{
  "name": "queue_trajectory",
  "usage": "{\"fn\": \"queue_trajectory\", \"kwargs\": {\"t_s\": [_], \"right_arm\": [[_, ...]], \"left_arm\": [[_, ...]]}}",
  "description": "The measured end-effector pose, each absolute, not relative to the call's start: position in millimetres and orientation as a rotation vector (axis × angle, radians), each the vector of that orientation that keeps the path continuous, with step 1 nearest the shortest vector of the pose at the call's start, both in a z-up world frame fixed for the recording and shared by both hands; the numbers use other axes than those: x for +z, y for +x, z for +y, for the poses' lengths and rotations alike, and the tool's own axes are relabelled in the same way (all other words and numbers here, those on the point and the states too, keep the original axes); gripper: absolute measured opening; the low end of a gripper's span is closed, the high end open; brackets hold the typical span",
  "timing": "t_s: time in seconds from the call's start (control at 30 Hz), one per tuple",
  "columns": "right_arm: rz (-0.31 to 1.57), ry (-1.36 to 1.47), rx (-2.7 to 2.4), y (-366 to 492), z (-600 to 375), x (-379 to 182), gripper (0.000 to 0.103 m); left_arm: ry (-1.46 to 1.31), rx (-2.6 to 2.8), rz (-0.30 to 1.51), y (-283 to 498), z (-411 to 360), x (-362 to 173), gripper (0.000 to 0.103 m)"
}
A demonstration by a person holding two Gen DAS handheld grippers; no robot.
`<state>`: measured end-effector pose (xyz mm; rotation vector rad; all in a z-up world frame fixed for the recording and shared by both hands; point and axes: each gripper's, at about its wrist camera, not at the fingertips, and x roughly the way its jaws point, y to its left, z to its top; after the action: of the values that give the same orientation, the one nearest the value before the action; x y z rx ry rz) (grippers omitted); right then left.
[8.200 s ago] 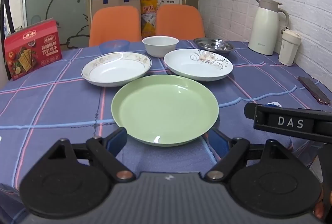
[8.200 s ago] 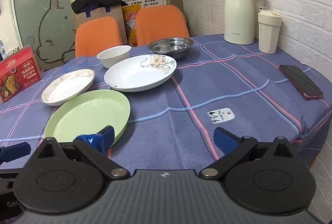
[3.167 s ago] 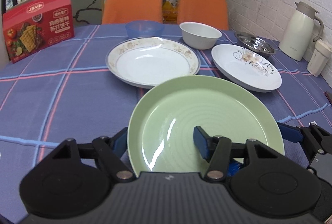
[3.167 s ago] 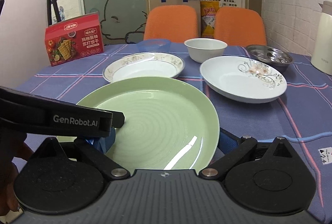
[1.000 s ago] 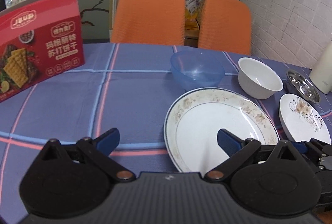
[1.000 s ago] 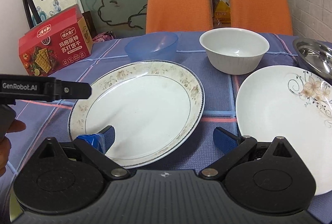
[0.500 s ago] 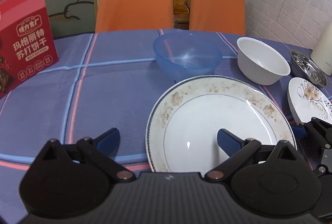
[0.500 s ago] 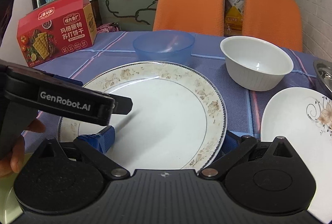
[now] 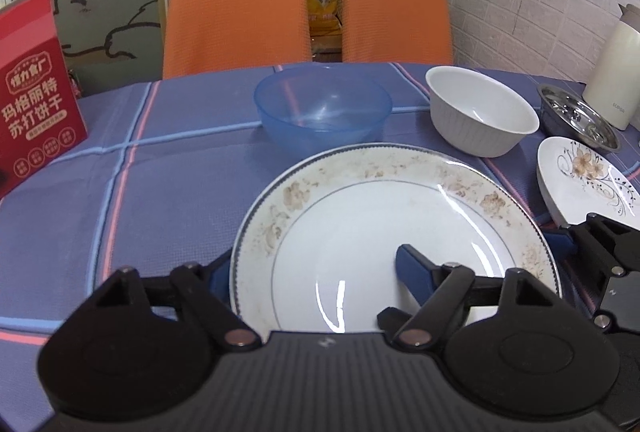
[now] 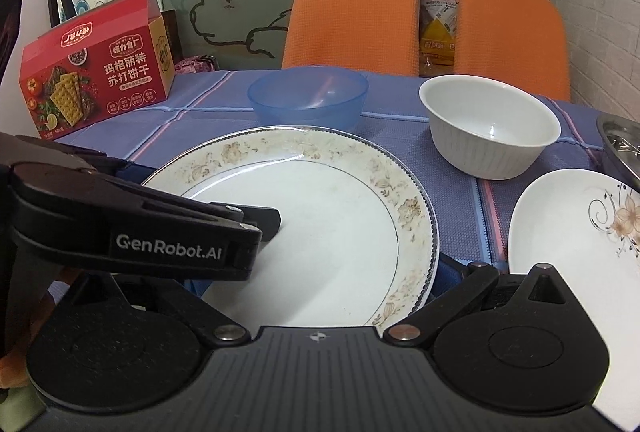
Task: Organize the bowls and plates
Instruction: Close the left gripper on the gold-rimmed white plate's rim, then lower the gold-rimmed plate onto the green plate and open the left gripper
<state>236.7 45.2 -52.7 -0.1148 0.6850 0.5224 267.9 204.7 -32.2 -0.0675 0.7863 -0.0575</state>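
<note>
While the floral plate (image 9: 384, 232) lies on the desk (image 9: 160, 172) just in front of the blue bowl (image 9: 322, 110), we have both grippers at its near edge. Our left gripper (image 9: 316, 274) straddles the plate's left rim, one finger outside the rim and the other over the white centre, closed to a narrow gap on that rim. Our right gripper (image 10: 316, 276) brackets the plate from the near right side, its right finger just past the rim and its left finger hidden behind the left gripper's body, so we cannot tell how wide it stands. The white bowl (image 10: 488, 126) sits right of the blue bowl, the flower plate (image 10: 576, 240) lies right of the floral plate, well apart, and a steel bowl (image 9: 576, 116) rests behind it. A red box (image 10: 96, 68) stands far left.
</note>
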Motion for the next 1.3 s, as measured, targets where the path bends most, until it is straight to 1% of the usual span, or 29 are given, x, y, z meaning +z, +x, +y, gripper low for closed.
{"fn": "queue_trajectory", "kwargs": {"t_s": [0.23, 0.37, 0.53, 0.67, 1.0, 1.3], "right_arm": [[0.701, -0.079, 0.518, 235, 43, -45, 0.091], [0.652, -0.073, 0.522, 229, 42, -32, 0.091], [0.643, -0.056, 0.519, 229, 43, -22, 0.091], [0.628, -0.059, 0.518, 219, 43, -13, 0.091], [0.616, -0.053, 0.541, 155, 42, 5, 0.091], [0.652, -0.034, 0.575, 88, 38, -6, 0.091]], "left_arm": [[-0.114, -0.043, 0.812, 270, 208, -28, 0.077], [-0.143, -0.051, 0.789, 268, 212, -17, 0.077], [-0.097, -0.026, 0.75, 263, 206, -1, 0.076], [-0.115, -0.024, 0.743, 253, 205, 8, 0.076], [-0.122, 0.006, 0.725, 180, 200, 26, 0.076], [-0.134, 0.055, 0.747, 99, 189, 13, 0.076]]}}
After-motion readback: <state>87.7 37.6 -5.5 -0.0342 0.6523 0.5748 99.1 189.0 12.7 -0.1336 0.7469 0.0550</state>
